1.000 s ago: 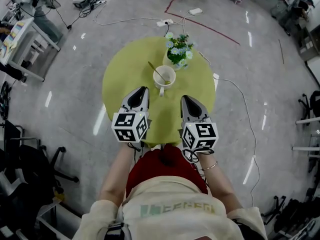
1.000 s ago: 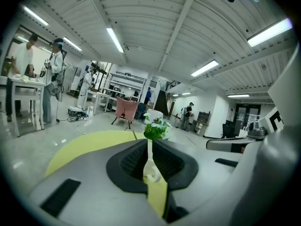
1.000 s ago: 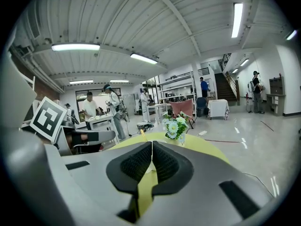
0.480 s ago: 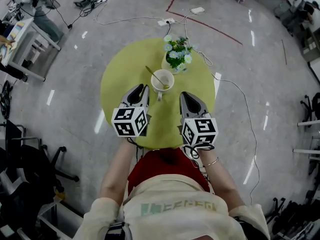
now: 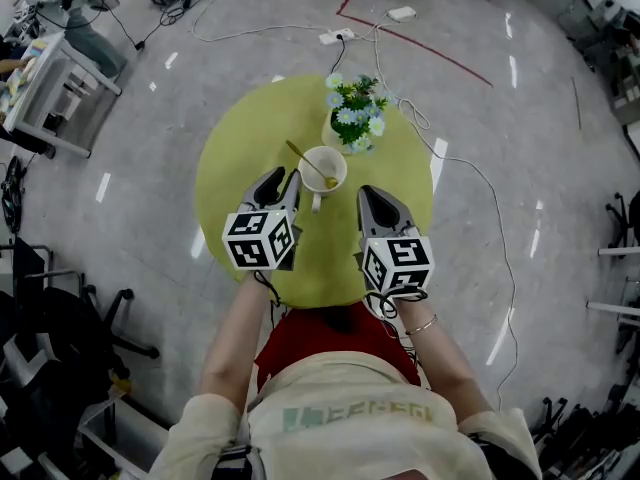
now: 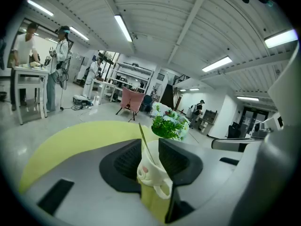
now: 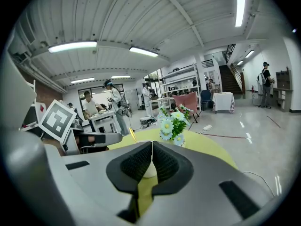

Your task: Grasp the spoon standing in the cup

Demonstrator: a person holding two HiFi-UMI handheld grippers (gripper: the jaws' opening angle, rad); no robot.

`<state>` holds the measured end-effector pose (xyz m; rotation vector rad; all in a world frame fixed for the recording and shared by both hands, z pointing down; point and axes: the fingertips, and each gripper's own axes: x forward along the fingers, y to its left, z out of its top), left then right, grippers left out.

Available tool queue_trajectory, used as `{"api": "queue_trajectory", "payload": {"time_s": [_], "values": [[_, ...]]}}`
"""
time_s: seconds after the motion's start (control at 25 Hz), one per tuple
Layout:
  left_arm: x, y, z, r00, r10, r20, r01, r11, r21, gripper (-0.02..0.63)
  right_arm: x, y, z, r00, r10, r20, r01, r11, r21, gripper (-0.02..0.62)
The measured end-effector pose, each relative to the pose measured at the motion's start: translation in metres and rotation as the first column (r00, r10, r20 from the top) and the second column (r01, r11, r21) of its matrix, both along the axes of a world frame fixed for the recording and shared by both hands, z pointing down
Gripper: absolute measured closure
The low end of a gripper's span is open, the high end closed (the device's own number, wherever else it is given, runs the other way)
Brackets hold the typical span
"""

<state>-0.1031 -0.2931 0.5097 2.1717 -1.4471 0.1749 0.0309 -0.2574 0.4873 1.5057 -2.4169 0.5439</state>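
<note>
A white cup [image 5: 322, 171] stands near the middle of the round yellow table [image 5: 240, 148]. A gold spoon [image 5: 301, 155] stands in it, its handle leaning up and to the left. My left gripper [image 5: 279, 182] is just short of the cup on its near left. Its jaws have just been opening and now stand open. In the left gripper view the cup [image 6: 153, 172] and the spoon handle [image 6: 144, 138] show through the gap of that gripper [image 6: 149, 147], untouched by the pads. My right gripper [image 5: 372, 199] is shut and empty, to the near right of the cup [image 7: 149, 170].
A pot of blue and white flowers [image 5: 356, 110] stands right behind the cup. Cables and a power strip [image 5: 335, 37] lie on the floor beyond the table. A white bench [image 5: 50, 88] and dark chairs [image 5: 60, 338] stand at the left. People stand in the distance [image 6: 59, 65].
Both grippers have moved forward over the table, closer to the cup. The left gripper's jaws have spread apart; the right gripper's jaws stay together.
</note>
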Motion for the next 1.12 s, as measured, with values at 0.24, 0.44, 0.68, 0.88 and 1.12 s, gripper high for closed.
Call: {"api": "queue_trajectory", "payload": {"time_s": [0.24, 0.44, 0.68, 0.88, 1.12], "values": [[0.003, -0.017, 0.014, 1.000, -0.002, -0.024, 0.002, 0.999, -0.034, 0.483, 0.001, -0.012, 0.013, 1.000, -0.006, 0.008, 0.006, 1.000, -0.030, 0.558], [0.006, -0.025, 0.022, 1.000, -0.003, -0.024, 0.002, 0.998, -0.055, 0.482, 0.005, -0.019, 0.021, 1.000, -0.004, 0.008, 0.004, 0.999, -0.053, 0.558], [0.008, -0.039, 0.030, 1.000, -0.003, -0.026, 0.001, 0.998, -0.070, 0.482, 0.010, -0.028, 0.031, 1.000, 0.000, 0.009, 0.001, 0.997, -0.077, 0.558], [0.011, -0.048, 0.035, 1.000, 0.003, -0.027, -0.005, 0.997, -0.077, 0.482, 0.012, -0.032, 0.038, 1.000, 0.001, 0.009, 0.000, 0.995, -0.095, 0.558], [0.014, -0.059, 0.040, 1.000, 0.006, -0.026, -0.009, 0.996, -0.089, 0.483, 0.015, -0.039, 0.045, 1.000, 0.005, 0.008, -0.004, 0.994, -0.112, 0.558]]}}
